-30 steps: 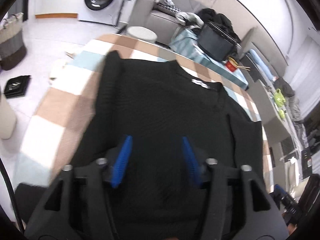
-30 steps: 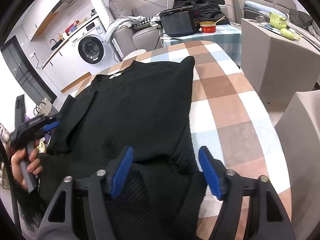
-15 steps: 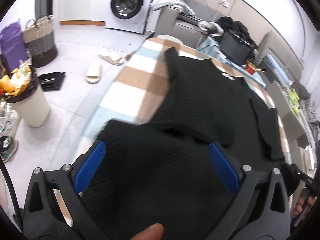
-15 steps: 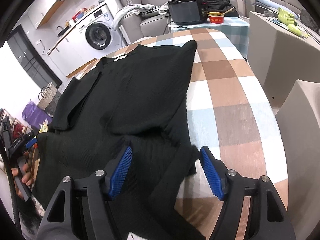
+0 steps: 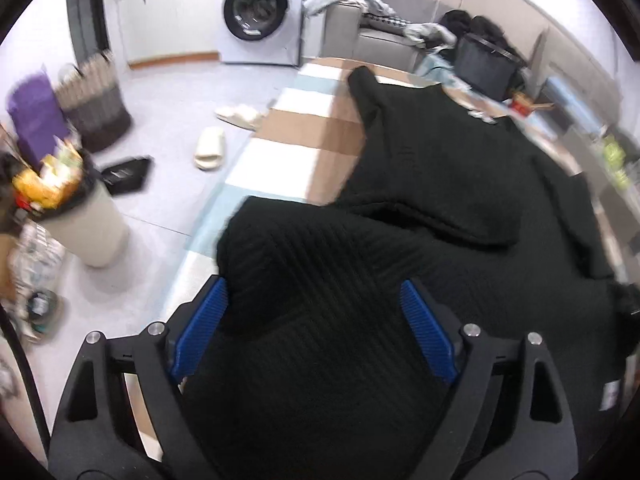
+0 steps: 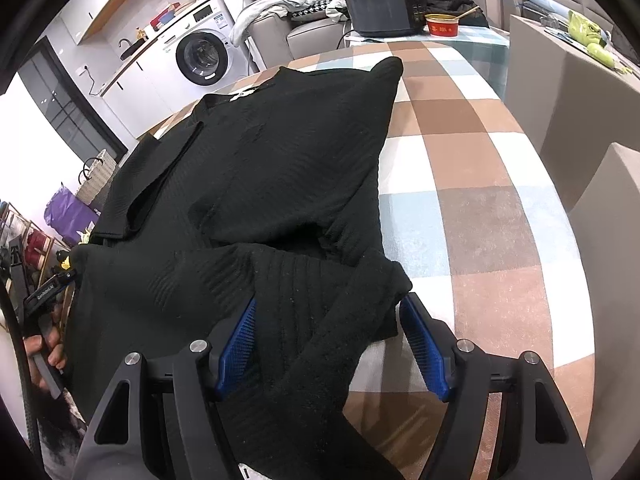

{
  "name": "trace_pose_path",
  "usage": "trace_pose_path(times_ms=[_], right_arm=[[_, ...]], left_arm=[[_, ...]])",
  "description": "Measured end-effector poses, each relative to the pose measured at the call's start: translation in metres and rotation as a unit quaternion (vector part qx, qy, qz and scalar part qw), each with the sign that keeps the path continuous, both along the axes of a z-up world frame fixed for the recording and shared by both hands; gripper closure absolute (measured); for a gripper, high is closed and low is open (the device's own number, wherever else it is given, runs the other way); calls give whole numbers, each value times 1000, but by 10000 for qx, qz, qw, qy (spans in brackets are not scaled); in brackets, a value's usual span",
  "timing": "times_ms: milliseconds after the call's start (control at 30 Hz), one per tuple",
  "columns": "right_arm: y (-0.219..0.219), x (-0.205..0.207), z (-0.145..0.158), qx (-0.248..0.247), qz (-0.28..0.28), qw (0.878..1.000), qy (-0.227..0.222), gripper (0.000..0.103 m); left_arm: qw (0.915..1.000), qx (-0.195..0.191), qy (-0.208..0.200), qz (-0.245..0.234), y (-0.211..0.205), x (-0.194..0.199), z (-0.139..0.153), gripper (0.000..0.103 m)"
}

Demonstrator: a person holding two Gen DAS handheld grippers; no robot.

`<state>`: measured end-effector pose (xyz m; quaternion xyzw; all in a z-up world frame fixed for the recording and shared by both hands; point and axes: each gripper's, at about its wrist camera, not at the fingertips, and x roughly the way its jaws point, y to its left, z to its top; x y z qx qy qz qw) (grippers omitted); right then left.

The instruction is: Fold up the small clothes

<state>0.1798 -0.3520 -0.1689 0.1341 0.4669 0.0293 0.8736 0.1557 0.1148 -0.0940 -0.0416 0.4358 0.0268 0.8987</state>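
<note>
A black knit sweater [image 5: 432, 184] lies spread on a table with a checked cloth [image 5: 296, 148], collar at the far end. Its near hem is bunched and raised between my grippers. My left gripper [image 5: 316, 316] is open, blue pads wide apart, with the hem's left corner lying between them. My right gripper [image 6: 328, 332] is open, with the hem's right corner [image 6: 320, 280] draped between its pads. The sweater fills the right wrist view [image 6: 280, 152], both sleeves folded inward. The left gripper also shows at the left edge of the right wrist view [image 6: 44, 292].
The checked tablecloth [image 6: 460, 168] is bare to the right of the sweater. A black appliance [image 6: 380, 8] and red bowl [image 6: 442, 24] stand beyond the table. On the floor left: washing machine [image 5: 256, 12], slippers [image 5: 210, 146], a full bin [image 5: 76, 208], a woven basket [image 5: 92, 108].
Both grippers have drawn back to the sweater's near hem. The left gripper opened wide, then narrowed a little. The hem is now bunched up between the grippers.
</note>
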Motion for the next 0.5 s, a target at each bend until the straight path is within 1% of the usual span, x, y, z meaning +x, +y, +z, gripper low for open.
trace_pose_path(times_ms=[33, 133, 200, 267, 367, 400, 467, 500], right_arm=[[0, 0, 0, -5, -2, 10000, -6, 31], [-1, -1, 2, 5, -4, 10000, -65, 31], [0, -2, 4, 6, 11, 9999, -109, 31], [0, -2, 3, 26, 9, 9999, -100, 31], [-1, -2, 2, 92, 24, 9999, -89, 31], [-2, -2, 2, 102, 39, 9999, -95, 31], [-1, 1, 1, 92, 38, 9999, -89, 31], [0, 3, -1, 99, 47, 9999, -69, 33]], left_arm=[[9997, 234, -57, 15, -2, -2, -1, 16], [9977, 668, -86, -7, -12, -1, 0, 16], [9968, 787, -100, -8, -15, 0, 0, 16], [9973, 733, 41, -69, -13, 4, -3, 16], [9993, 359, 108, -39, -3, 8, -4, 16], [9995, 289, 140, -38, -1, 11, -7, 16], [9993, 295, 202, -59, -1, 15, -12, 16], [9993, 301, 200, -103, -1, 16, -13, 16]])
